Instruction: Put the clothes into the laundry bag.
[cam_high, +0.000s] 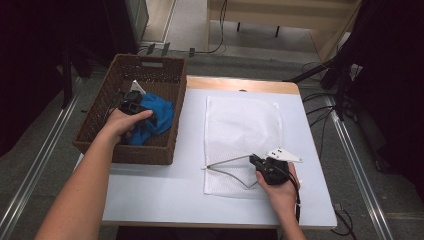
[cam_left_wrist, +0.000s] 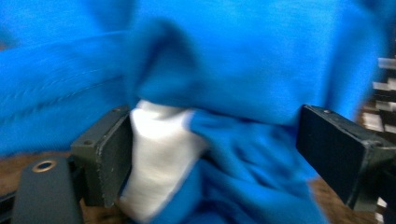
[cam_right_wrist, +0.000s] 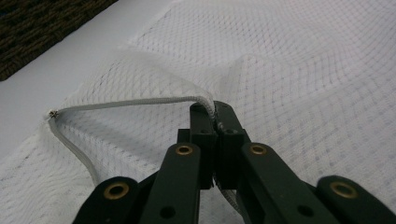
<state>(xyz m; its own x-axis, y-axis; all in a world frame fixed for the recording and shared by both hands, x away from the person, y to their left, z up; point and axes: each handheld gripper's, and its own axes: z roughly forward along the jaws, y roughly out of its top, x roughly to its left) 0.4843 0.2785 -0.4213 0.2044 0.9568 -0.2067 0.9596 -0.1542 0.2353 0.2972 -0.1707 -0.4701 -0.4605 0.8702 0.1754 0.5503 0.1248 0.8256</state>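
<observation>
While R tongs (cam_right_wrist: 215, 122) pinch mesh bag (cam_high: 240, 125) zip edge, L tongs (cam_left_wrist: 210, 154) gape round blue cloth (cam_left_wrist: 243, 60).

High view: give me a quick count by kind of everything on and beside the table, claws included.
Basket: 1
Blue cloth: 1
Mesh bag: 1
Claws: 2, left claw open around the blue cloth in the basket, right claw shut on the mesh bag's zipper edge
Total: 5
</observation>
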